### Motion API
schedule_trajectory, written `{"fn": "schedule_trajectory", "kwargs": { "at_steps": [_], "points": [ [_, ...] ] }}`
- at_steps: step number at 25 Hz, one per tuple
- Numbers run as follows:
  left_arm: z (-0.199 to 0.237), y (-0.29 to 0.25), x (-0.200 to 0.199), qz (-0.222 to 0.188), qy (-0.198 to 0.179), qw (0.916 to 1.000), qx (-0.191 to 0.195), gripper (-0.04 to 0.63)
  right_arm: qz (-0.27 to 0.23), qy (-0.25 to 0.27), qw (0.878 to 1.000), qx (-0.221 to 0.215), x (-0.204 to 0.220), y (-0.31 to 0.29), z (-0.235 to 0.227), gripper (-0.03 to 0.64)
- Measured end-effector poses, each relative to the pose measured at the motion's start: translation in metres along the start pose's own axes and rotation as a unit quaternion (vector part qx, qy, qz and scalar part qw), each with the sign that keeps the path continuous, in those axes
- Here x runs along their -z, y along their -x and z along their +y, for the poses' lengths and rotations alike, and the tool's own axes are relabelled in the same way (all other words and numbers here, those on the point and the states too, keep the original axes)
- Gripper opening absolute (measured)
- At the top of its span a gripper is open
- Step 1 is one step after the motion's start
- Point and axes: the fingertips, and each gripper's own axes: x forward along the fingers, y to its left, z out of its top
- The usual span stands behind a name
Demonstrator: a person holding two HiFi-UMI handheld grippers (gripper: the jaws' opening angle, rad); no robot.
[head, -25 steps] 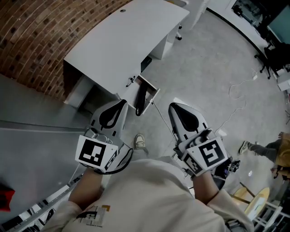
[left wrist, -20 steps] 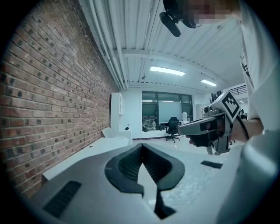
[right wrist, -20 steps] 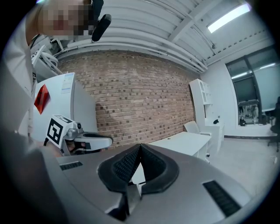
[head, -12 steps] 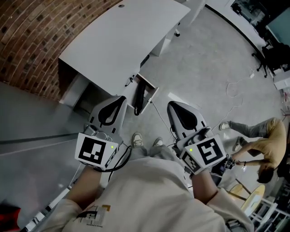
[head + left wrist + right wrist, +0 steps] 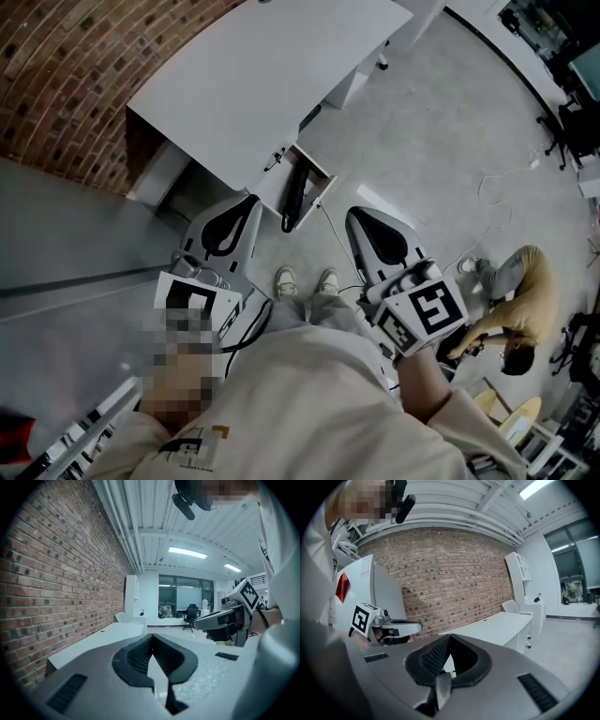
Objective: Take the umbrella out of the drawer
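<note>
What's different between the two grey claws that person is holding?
The left gripper is nearer the brick wall, the right gripper nearer the open floor. In the head view, the left tip shows beside the open drawer; the right tip over bare floor. Both have fingers shut, empty, aimed toward the desk.

The head view looks steeply down from above the person onto the left gripper (image 5: pixel 251 199) and right gripper (image 5: pixel 356 216), with the white desk (image 5: pixel 262 84) and brick wall (image 5: pixel 56 84) farther off; each gripper view sits close behind its own jaws, facing almost level. The left gripper view runs along the wall toward far windows (image 5: pixel 183 599); the right gripper view faces the wall; all three share desk and wall.
</note>
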Motion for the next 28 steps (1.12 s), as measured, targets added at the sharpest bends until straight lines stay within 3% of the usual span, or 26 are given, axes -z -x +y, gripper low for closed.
{"fn": "schedule_trajectory", "kwargs": {
  "at_steps": [13,17,28],
  "points": [
    [0.019,-0.062,0.049,0.038,0.007,0.9991,-0.017,0.016,0.019,-0.013,1.0,0.008,0.037,-0.039,-0.06,0.008],
    [0.029,-0.092,0.08,0.056,0.034,0.9978,-0.011,0.063,0.025,-0.027,0.999,0.005,0.061,-0.063,-0.078,0.008],
    [0.057,-0.155,0.187,0.108,0.067,0.9915,-0.025,0.098,0.053,-0.069,0.996,0.015,0.153,-0.134,-0.133,0.008]
  ]
}}
